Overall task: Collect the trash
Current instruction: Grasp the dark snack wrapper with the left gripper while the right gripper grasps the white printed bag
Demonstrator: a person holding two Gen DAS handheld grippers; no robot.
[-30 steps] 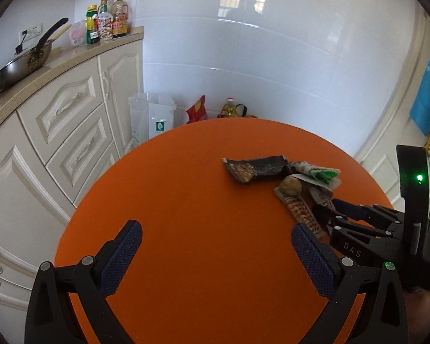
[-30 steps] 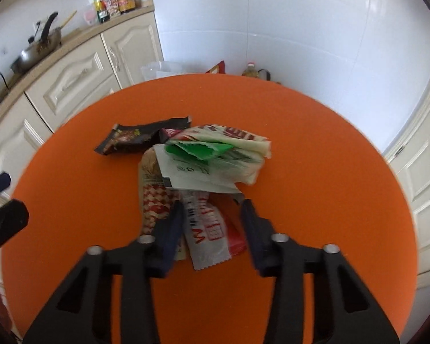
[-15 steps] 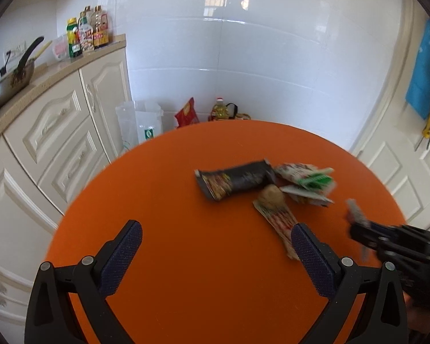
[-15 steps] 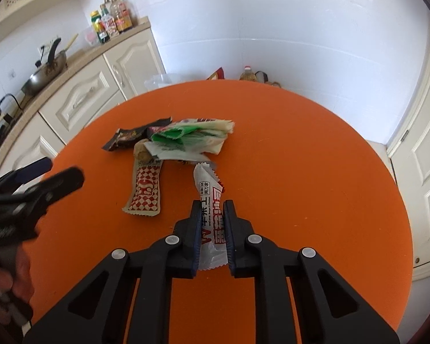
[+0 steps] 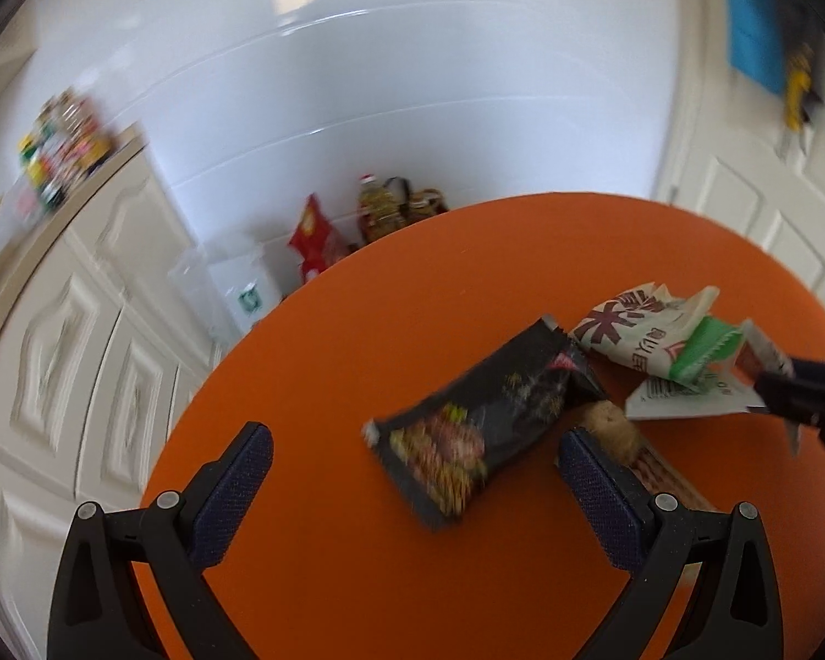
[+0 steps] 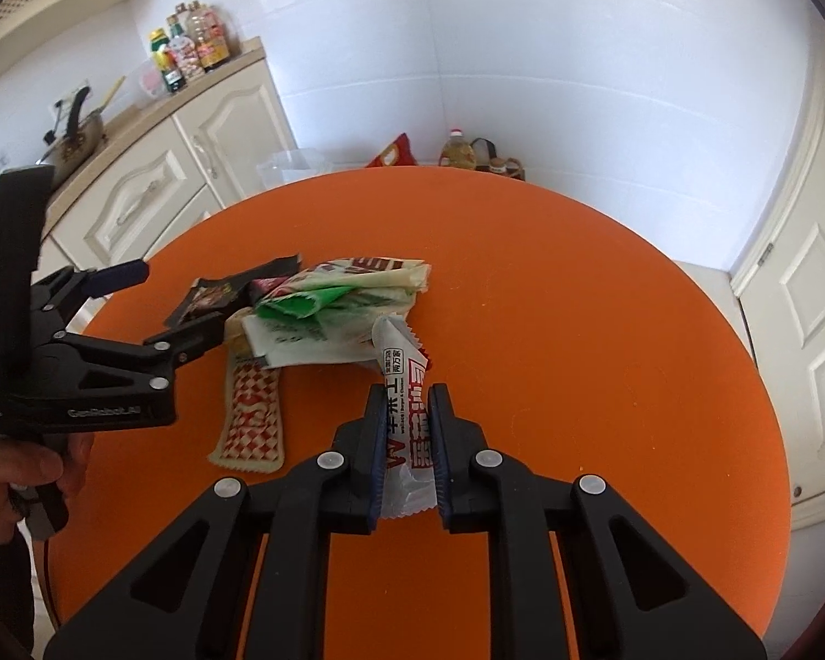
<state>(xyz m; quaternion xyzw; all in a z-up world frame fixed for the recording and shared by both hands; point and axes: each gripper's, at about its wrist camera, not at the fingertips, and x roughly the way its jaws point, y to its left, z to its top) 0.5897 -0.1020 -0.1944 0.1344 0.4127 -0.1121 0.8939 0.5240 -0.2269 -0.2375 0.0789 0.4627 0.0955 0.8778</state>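
Several snack wrappers lie on a round orange table (image 6: 577,330). My right gripper (image 6: 408,418) is shut on a white and red wrapper (image 6: 407,385) and holds it above the table. My left gripper (image 5: 415,462) is open and empty, with the black wrapper (image 5: 478,423) between its fingers; it also shows in the right wrist view (image 6: 132,308). A white and green wrapper pile (image 6: 335,308) and a red checked wrapper (image 6: 250,418) lie beside the black wrapper (image 6: 220,294).
White cabinets (image 6: 154,192) with a pan and bottles on the counter stand at the left. A clear bin (image 5: 231,286), a red bag and an oil bottle sit on the floor behind the table. A white door (image 6: 808,302) is at the right.
My right gripper closed on the white and red wrapper and lifted it. My left gripper moved forward and right until the black wrapper lay between its open fingers.
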